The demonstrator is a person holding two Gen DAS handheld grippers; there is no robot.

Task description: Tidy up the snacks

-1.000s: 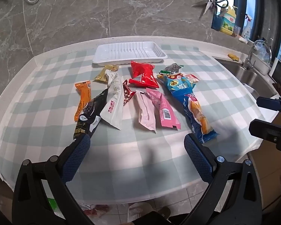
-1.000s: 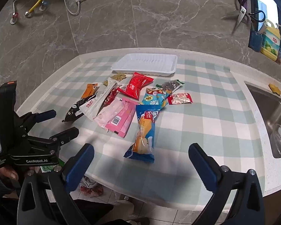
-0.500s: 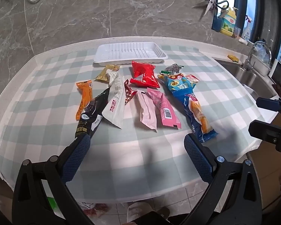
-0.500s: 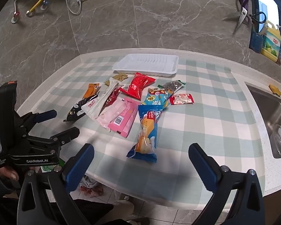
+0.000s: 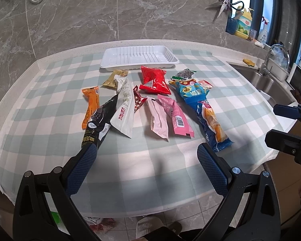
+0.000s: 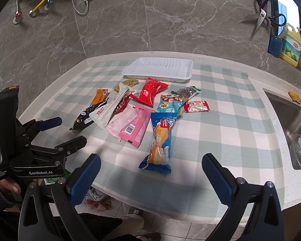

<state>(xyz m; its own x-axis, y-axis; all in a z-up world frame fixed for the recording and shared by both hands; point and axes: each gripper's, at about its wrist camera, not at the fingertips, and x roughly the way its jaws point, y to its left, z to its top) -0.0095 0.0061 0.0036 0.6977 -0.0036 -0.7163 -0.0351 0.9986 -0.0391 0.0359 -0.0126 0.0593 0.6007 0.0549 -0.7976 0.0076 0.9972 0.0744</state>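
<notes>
Several snack packets lie in a loose pile on the checked tablecloth [image 5: 50, 120]: a red bag [image 5: 154, 79], a pink packet [image 5: 175, 114], a long blue bread packet [image 5: 210, 118], a white packet [image 5: 124, 112], a black packet [image 5: 98, 122] and an orange bar [image 5: 91, 106]. An empty white tray [image 5: 138, 58] stands behind them; it also shows in the right wrist view [image 6: 160, 70]. My left gripper [image 5: 146, 164] is open and empty, near the table's front edge. My right gripper [image 6: 150, 176] is open and empty, in front of the blue bread packet [image 6: 160, 142].
A sink [image 6: 297, 124] with a tap [image 5: 271, 58] lies to the right. Dish soap [image 6: 291, 44] and scissors [image 6: 260, 18] are at the back wall. The marble wall closes the far side. The floor shows below the front edge.
Both grippers have drifted slightly forward toward the snacks. Nothing on the table has moved.
</notes>
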